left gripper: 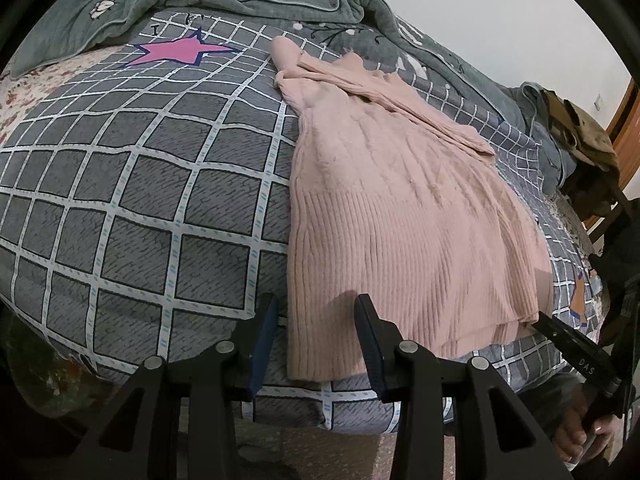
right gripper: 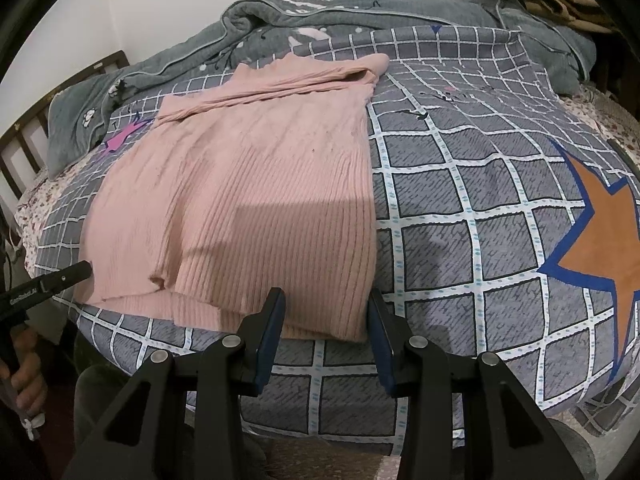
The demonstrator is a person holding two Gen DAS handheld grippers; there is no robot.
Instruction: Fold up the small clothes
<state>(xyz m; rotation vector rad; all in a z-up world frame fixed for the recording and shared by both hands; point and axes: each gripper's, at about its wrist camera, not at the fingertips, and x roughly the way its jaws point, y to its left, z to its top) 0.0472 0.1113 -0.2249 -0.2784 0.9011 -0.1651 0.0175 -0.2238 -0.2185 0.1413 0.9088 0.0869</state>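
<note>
A pink ribbed knit sweater (left gripper: 400, 216) lies flat on the bed, sleeves folded across its top, hem toward me. It also shows in the right wrist view (right gripper: 248, 208). My left gripper (left gripper: 316, 312) is open and empty, its jaws either side of the hem's left corner, just above it. My right gripper (right gripper: 326, 308) is open and empty, hovering at the hem's right corner. The right gripper shows in the left wrist view (left gripper: 560, 332) beside the hem. The left gripper shows in the right wrist view (right gripper: 60, 280) next to the hem's left edge.
The sweater rests on a grey checked quilt (left gripper: 140, 208) with a pink star (left gripper: 180, 50) and an orange star (right gripper: 600, 224). A grey-green blanket (right gripper: 280, 24) is bunched along the far side. Brown clothing (left gripper: 580, 128) lies at the bed's end. A wooden headboard (right gripper: 24, 140) stands left.
</note>
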